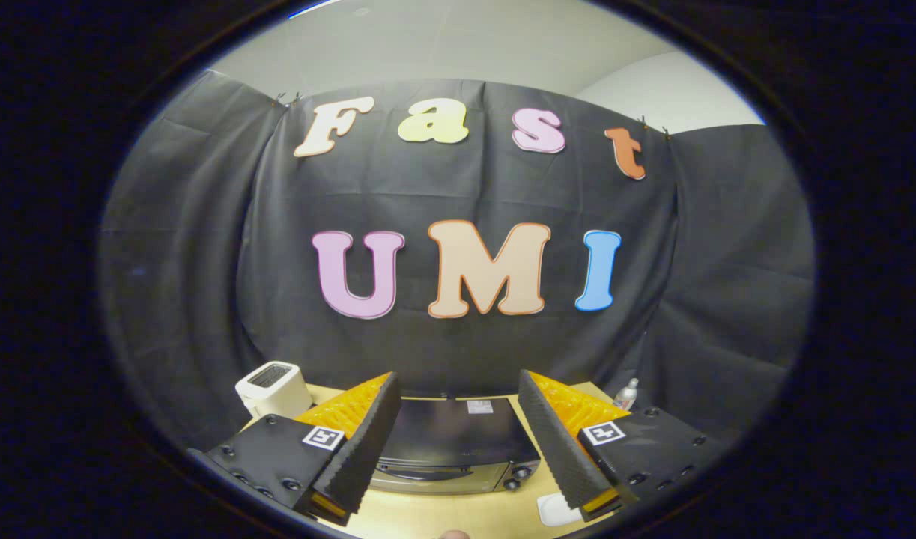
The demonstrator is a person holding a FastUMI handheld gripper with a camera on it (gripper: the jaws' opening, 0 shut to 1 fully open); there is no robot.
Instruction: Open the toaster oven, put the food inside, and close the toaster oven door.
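Open claw [458,442]; toaster oven [458,445] beyond

You have a pale wooden bench [458,516] under you. The black toaster oven [450,445] sits at its middle, door shut. A white toaster [273,388] stands at the far left corner, a small clear bottle [627,394] at the far right corner, and a white object [556,510] lies near the right front edge.

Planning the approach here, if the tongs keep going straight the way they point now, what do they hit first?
Probably the toaster oven, seen between the open tongs with its door shut. They look raised above it, so the black cloth wall beyond may come first; depth is unclear.
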